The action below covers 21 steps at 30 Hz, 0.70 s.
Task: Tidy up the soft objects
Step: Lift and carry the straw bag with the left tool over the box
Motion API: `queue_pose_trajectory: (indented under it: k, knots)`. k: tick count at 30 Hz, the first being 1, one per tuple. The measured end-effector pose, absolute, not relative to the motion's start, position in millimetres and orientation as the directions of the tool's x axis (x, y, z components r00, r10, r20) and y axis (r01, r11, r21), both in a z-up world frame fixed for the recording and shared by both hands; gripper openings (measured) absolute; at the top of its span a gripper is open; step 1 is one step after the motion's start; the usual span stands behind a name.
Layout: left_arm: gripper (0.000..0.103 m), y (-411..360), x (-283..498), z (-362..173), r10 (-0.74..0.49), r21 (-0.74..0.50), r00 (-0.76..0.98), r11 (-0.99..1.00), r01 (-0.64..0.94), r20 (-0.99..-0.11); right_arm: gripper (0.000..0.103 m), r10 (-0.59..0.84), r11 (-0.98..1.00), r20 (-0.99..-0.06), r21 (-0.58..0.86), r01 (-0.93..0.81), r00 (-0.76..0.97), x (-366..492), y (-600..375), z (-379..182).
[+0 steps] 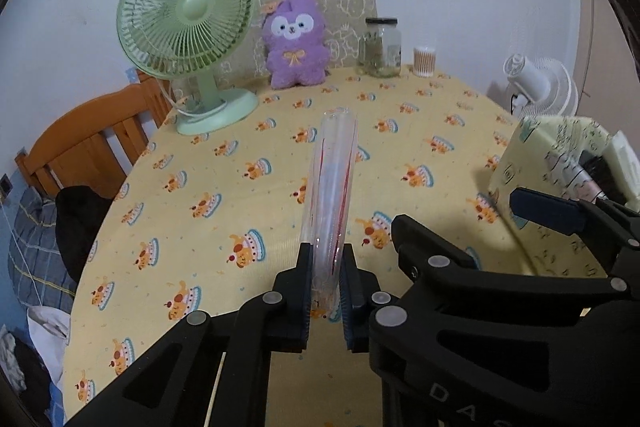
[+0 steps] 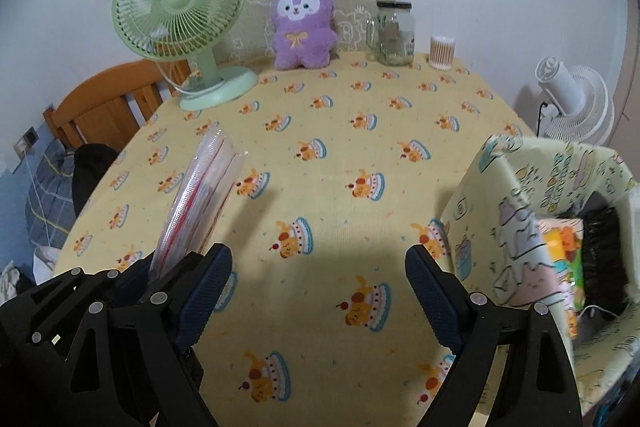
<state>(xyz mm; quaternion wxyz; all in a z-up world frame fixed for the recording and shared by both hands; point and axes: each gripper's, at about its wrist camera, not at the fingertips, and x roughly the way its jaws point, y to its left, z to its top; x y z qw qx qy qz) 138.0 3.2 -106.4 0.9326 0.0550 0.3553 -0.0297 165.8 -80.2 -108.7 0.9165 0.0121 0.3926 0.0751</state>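
The left gripper (image 1: 325, 291) is pinching a clear plastic bag (image 1: 331, 187) with red lines, holding it edge-up above the tablecloth (image 1: 240, 211). The right gripper (image 2: 320, 291) is hanging wide apart with nothing between its pads, just beside the fabric bin (image 2: 476, 203). A purple plush (image 1: 295, 43) is sitting at the far edge, between the green fan (image 1: 188, 27) and the jar (image 1: 380, 47).

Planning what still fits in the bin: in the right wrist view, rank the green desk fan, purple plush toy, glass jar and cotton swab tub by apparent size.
Largest to smallest:
green desk fan
purple plush toy
glass jar
cotton swab tub
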Motion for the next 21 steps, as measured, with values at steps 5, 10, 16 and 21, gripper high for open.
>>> queue_pose_trajectory:
  k: [5, 10, 16, 21]
  knots:
    - [0.010, 3, 125, -90, -0.024, 0.068, 0.771, 0.994, 0.086, -0.636, 0.090, 0.150, 0.988, -0.691, 0.074, -0.137, 0.707, 155, -80, -92]
    - [0.010, 2, 112, -72, -0.020, 0.070, 0.796, 0.995, 0.078, -0.605, 0.091, 0.157, 0.987, -0.660, 0.073, -0.145, 0.735, 144, -82, -73]
    - [0.010, -3, 97, -51, -0.025, 0.067, 0.823, 0.995, 0.077, -0.567, 0.091, 0.156, 0.987, -0.623, 0.060, -0.152, 0.766, 129, -86, -50]
    - [0.010, -8, 86, -34, -0.026, 0.072, 0.846, 0.994, 0.077, -0.532, 0.091, 0.152, 0.987, -0.591, 0.055, -0.149, 0.792, 115, -92, -31]
